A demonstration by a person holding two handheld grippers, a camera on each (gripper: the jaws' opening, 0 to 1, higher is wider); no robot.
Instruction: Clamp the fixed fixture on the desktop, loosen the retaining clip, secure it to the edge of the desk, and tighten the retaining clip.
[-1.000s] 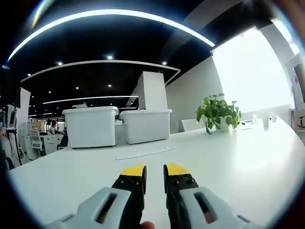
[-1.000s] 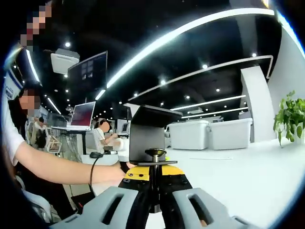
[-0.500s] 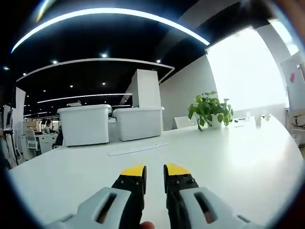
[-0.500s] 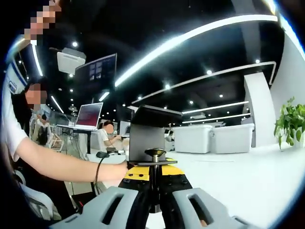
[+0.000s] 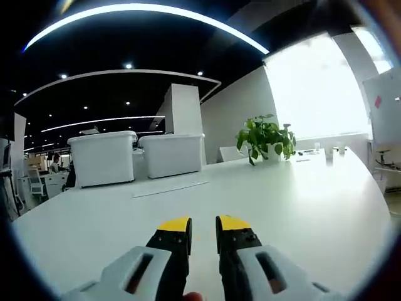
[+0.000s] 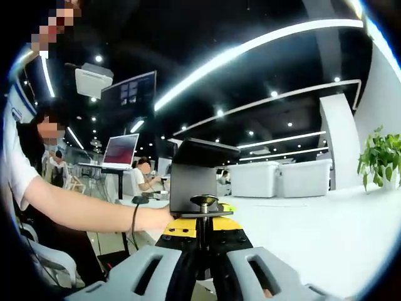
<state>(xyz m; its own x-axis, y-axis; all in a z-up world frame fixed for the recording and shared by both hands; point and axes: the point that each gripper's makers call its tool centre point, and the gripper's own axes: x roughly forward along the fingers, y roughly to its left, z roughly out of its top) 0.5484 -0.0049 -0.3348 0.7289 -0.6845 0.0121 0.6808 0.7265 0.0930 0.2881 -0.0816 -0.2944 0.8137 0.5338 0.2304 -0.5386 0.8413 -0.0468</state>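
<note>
Dark metal fixture (image 6: 195, 182) (screw below) clamped upright in right hand-held gripper (image 6: 202, 231).

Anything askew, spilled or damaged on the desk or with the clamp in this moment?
Nothing stands out. The right gripper holds the black clamp by its screw, upright. The white desk carries two white bins and a potted plant, all standing upright.

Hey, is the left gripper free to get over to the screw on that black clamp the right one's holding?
Probably yes. The left gripper carries nothing and hovers over bare white desk. The right gripper grips the clamp low on its screw, leaving the screw's top exposed. The gap between the two can't be judged.
</note>
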